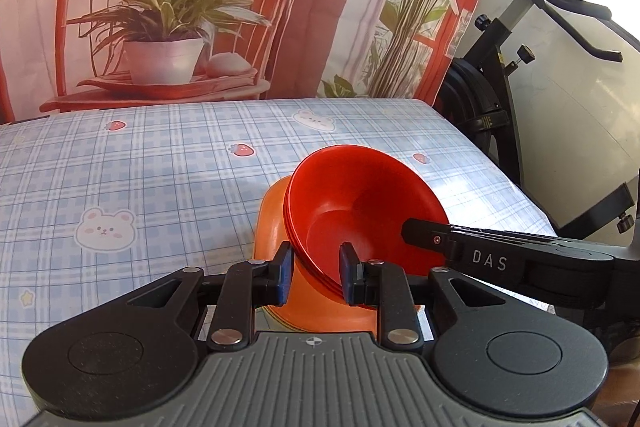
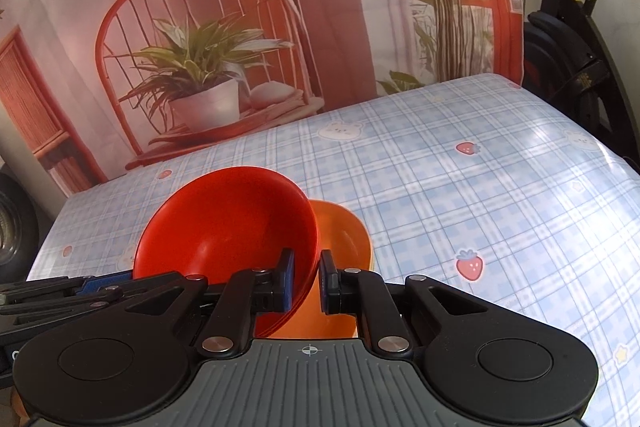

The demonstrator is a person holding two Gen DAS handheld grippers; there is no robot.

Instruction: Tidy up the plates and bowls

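Note:
A stack of red bowls (image 1: 360,199) tilts over an orange plate (image 1: 272,215) on the checked tablecloth (image 1: 140,179). My left gripper (image 1: 314,273) is shut on the near rim of the red bowls. My right gripper (image 2: 307,281) is shut on the opposite rim of the red bowls (image 2: 228,227), with the orange plate (image 2: 344,239) behind and under them. The right gripper's fingers (image 1: 424,233) show at the bowl's right in the left wrist view. The left gripper's fingers (image 2: 92,287) show at the lower left in the right wrist view.
A printed backdrop (image 1: 180,7) of a chair and plants hangs behind the table. A black exercise bike (image 1: 520,75) stands off the table's right edge. A tyre (image 2: 12,227) sits at the left past the table edge in the right wrist view.

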